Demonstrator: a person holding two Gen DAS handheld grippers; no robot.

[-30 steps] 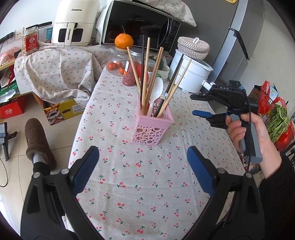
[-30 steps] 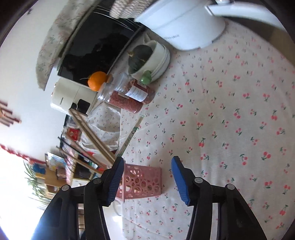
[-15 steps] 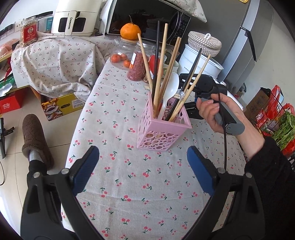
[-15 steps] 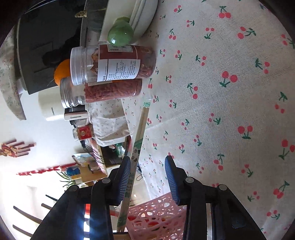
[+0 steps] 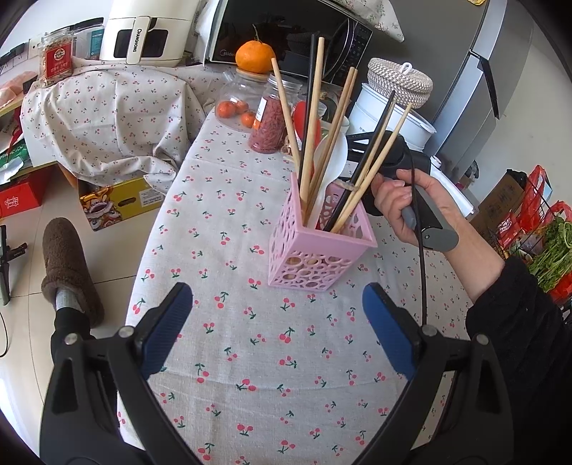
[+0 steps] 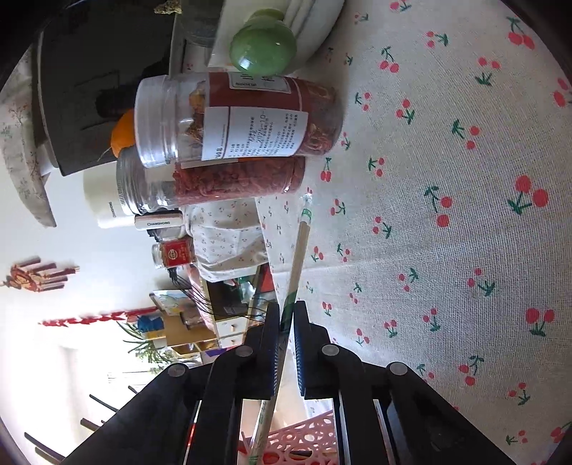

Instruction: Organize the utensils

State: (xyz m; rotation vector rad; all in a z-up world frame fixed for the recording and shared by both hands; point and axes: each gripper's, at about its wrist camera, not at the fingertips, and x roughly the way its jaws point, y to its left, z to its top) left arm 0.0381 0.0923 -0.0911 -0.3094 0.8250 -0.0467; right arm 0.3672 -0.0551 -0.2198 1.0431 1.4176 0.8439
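A pink perforated holder (image 5: 321, 250) stands on the cherry-print tablecloth (image 5: 250, 357). It holds several wooden and black chopsticks (image 5: 311, 118) and a white spoon (image 5: 332, 157). My left gripper (image 5: 279, 332) hangs open just in front of the holder, with nothing between its blue pads. Behind the holder a hand (image 5: 411, 204) carries my right gripper (image 5: 379, 150). In the right wrist view its jaws are closing, and the right gripper (image 6: 285, 322) presses on a wrapped chopstick (image 6: 298, 250) with green print. That stick rises out of the holder's rim (image 6: 307, 440).
Two jars of red dried goods (image 6: 243, 121) and a green-knobbed lid (image 6: 262, 44) lie just beyond the held stick. Farther back are an orange (image 5: 254, 56), a microwave (image 5: 286, 28), a white cooker (image 5: 389, 118) and an air fryer (image 5: 143, 32). The table edge drops off at the left.
The right gripper moved in behind the holder and went from open to shut on the wrapped chopstick. The left gripper came a little closer to the holder, then stayed still.
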